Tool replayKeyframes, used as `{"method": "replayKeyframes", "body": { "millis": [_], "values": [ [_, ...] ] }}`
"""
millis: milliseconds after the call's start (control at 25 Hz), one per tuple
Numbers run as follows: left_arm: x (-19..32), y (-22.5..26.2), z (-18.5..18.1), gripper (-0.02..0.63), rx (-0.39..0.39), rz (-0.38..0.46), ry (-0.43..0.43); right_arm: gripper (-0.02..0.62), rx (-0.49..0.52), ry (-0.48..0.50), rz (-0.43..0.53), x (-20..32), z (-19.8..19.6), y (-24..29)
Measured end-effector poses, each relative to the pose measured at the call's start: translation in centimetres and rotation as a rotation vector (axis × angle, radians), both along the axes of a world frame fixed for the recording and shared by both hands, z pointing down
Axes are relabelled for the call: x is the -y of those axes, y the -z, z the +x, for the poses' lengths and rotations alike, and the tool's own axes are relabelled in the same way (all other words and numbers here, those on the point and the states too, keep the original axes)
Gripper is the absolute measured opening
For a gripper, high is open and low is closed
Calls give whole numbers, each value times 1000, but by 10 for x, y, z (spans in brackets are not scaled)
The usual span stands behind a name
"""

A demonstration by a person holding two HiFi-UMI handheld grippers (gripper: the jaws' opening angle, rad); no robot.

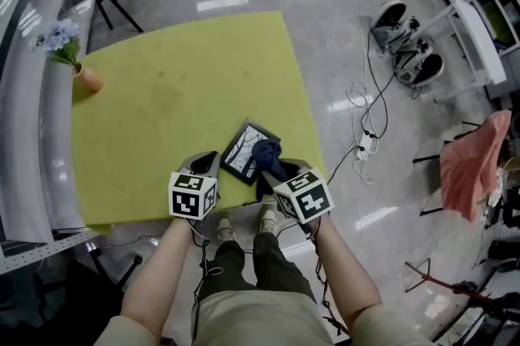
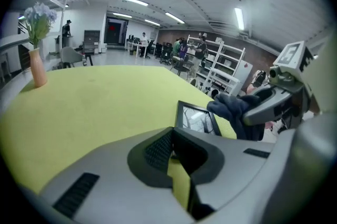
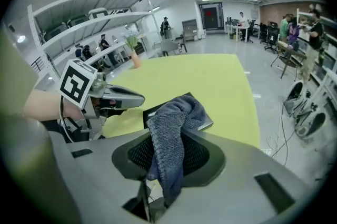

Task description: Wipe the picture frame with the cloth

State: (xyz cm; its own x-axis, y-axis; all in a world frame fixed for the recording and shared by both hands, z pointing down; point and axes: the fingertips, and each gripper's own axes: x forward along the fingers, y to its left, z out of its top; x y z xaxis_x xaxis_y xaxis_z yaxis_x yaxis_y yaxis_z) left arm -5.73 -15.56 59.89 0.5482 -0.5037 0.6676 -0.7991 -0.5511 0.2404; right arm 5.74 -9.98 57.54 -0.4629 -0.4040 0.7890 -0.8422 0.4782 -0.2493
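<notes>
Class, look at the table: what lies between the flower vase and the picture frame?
Nothing does. Only bare yellow-green table stretches between the vase and the picture frame, as the head view shows most plainly.

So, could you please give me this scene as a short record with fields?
table: yellow-green
picture frame: dark border, lying on the table near its front edge
cloth: dark blue, hanging over part of the frame
right gripper: shut on the cloth
left gripper: jaws close together, nothing between them, beside the frame
vase: holds flowers, stands at the table's far left
</notes>
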Motion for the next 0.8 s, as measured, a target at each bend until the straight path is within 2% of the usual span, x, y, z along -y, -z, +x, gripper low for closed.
{"method": "replayKeyframes", "body": {
  "millis": [160, 240, 520, 800],
  "values": [
    [-1, 54, -9, 8, -20, 89, 25, 114, 17, -53, 102, 5, 16, 48],
    [3, 87, -11, 8, -26, 147, 21, 114, 1, -55, 180, 11, 20, 78],
    [-5, 206, -4, 8, -67, 349, -17, 114, 40, -51, 398, 4, 16, 192],
    [-28, 315, 0, 8, -108, 538, -29, 114, 144, -130, 614, -12, 29, 302]
  ]
}}
